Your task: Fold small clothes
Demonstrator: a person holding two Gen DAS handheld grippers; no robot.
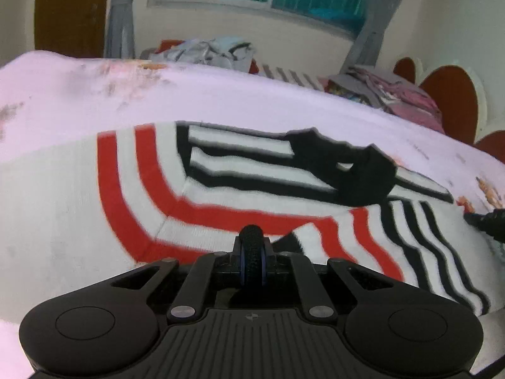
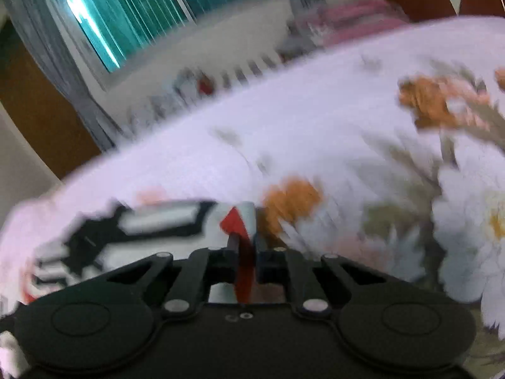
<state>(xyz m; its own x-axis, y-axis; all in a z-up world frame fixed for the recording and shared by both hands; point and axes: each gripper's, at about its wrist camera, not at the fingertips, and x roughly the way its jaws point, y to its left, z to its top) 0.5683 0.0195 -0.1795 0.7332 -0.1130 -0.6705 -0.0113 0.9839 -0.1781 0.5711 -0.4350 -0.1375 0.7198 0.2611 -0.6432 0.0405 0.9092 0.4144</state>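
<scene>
Pinching the striped garment (image 2: 235, 221), the right gripper (image 2: 244, 246) faces floral bedding (image 2: 347, 120); left gripper (image 1: 251, 237) closed.

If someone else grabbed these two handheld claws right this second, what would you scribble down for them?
Left claw: shut, tip over the near edge of the striped top. Whether it pinches cloth I cannot tell.
Right claw: shut on a red and white bit of the top's edge. That view is blurred.
The top, white with red and black stripes, lies spread on the flowered bedsheet. One part is already laid over across its middle.
More clothes sit in heaps at the far side of the bed.
Done: top laid out, first fold begun.
Left: finish folding it, then probably do the heaps.
</scene>
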